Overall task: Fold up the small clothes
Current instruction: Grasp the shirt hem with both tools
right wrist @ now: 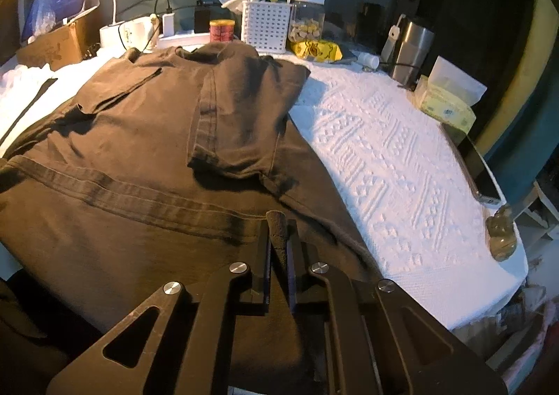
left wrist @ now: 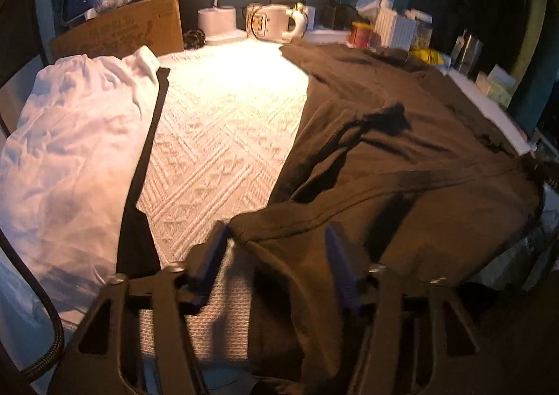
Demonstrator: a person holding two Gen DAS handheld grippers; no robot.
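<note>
Right hand-held gripper point(right wrist: 278, 237) pinching brown shirt point(right wrist: 139, 136) hem, left hand-held gripper point(left wrist: 276, 248) agape — straddling its corner

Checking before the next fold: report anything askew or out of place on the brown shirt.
The brown shirt is only part folded: one sleeve lies turned in across its body, the cloth is wrinkled, and the near edge hangs over the table's front. The right gripper is pinching that hem. Nothing looks spilled or damaged.

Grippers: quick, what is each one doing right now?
Left gripper: open, brown shirt edge between its fingers.
Right gripper: shut on the brown shirt's hem.
</note>
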